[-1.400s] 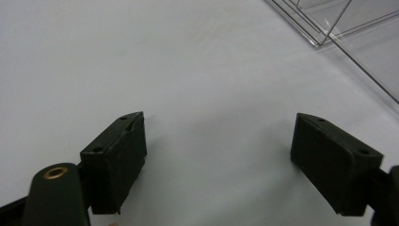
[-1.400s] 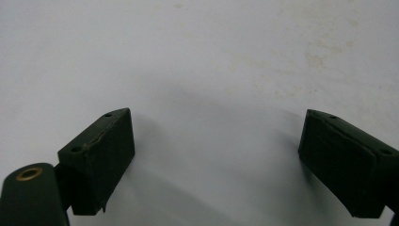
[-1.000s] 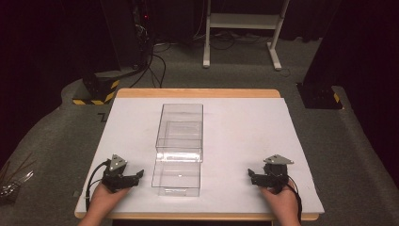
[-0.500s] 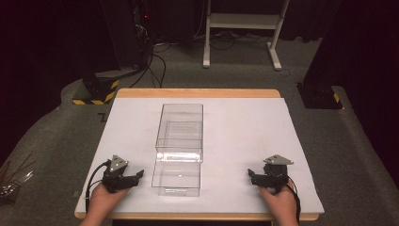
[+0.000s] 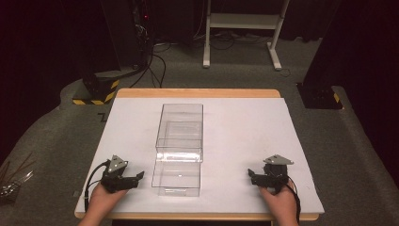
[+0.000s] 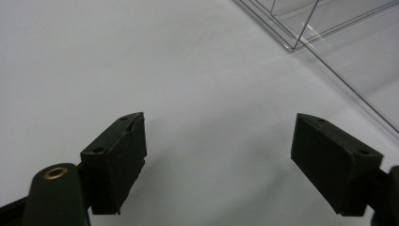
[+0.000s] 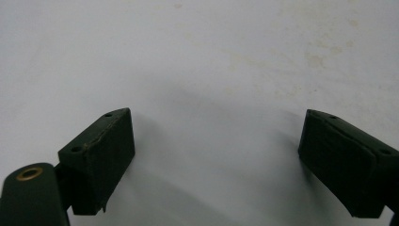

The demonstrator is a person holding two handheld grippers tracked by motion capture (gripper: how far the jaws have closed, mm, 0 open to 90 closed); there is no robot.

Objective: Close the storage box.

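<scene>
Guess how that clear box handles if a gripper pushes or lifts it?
The clear box looks thin-walled and empty, so probably light and quick to slide on the smooth white table. Its glossy walls may slip between the fingers. Long and low, it seems unlikely to tip.

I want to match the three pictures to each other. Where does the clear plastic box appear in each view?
High view: the clear plastic box stands at the middle of the white table, between the left gripper and the right gripper.
Left gripper view: its lower corner and edges are at the upper right.
Right gripper view: not in it.
Shared landmark: the white table surface.
</scene>
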